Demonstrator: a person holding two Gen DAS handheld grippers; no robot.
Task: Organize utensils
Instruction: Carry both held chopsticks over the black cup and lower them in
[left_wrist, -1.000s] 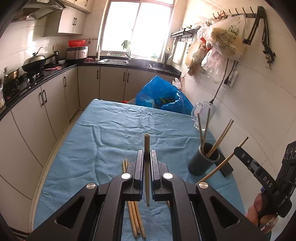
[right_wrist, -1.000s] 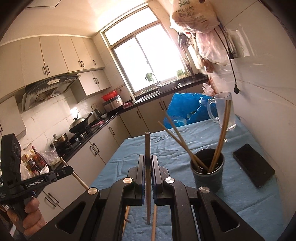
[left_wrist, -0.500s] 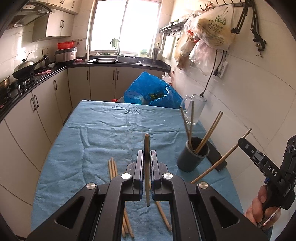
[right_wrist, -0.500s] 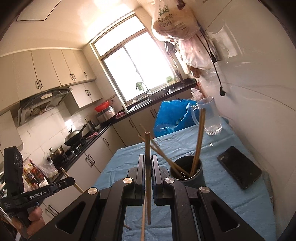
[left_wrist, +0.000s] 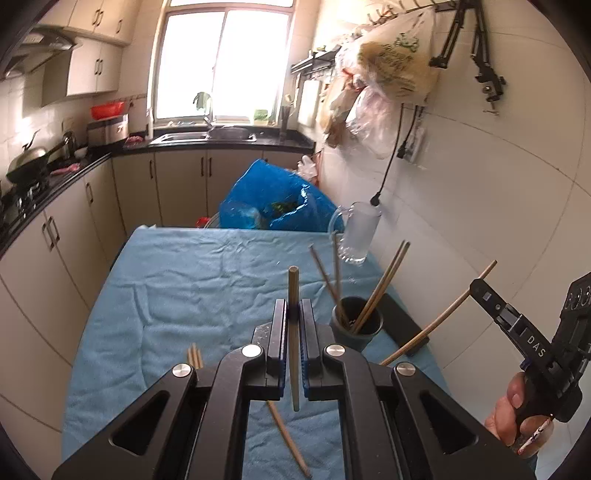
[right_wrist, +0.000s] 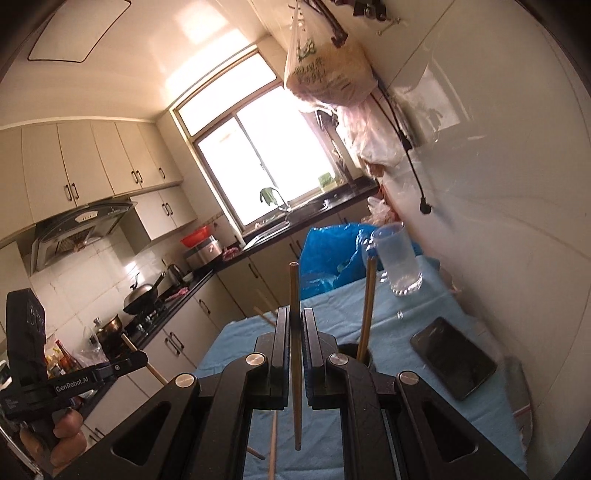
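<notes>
Both grippers clamped on one chopstick each: left gripper (left_wrist: 294, 332) w/ its chopstick (left_wrist: 293, 284), right gripper (right_wrist: 294, 332) w/ its own (right_wrist: 294, 288). Light, stiff, smooth wood, prob. slips; grip mid-shaft. Cup (left_wrist: 356, 326) just right of left gripper.

Daylight floods in through the window (left_wrist: 225, 62), which is blown out to near white in both views and leaves warm glare on the ceiling (right_wrist: 207, 44) and glossy wall tiles (right_wrist: 498, 166). Fisheye curvature bends the cabinets (left_wrist: 40, 258) and darkens the corners. The glass mug (right_wrist: 397, 258) looks slightly smeared.
</notes>
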